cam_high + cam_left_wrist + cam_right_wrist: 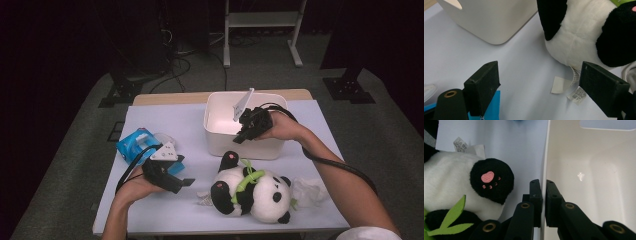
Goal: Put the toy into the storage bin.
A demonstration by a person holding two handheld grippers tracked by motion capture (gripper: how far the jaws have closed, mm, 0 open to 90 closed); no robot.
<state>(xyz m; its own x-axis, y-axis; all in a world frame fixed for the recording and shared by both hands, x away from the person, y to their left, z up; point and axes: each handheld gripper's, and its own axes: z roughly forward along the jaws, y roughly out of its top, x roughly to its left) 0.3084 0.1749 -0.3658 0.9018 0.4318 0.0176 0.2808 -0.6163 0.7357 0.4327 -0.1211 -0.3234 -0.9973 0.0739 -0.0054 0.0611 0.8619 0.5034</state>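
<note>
A white plastic bin stands at the table's back middle. My right gripper is shut on the bin's front wall. In the right gripper view the right gripper has one jaw outside the wall and one inside the bin. A panda plush with green leaves lies in front of the bin, one paw close to my right jaws. My left gripper stands open left of the panda with nothing between its fingers. In its own view the left gripper points at bare table beside the panda's white tags.
A blue pouch lies at the left, just behind my left gripper. A crumpled white cloth sits right of the panda. A pale sheet covers the table. Beyond the far edge are cables and a stand's legs.
</note>
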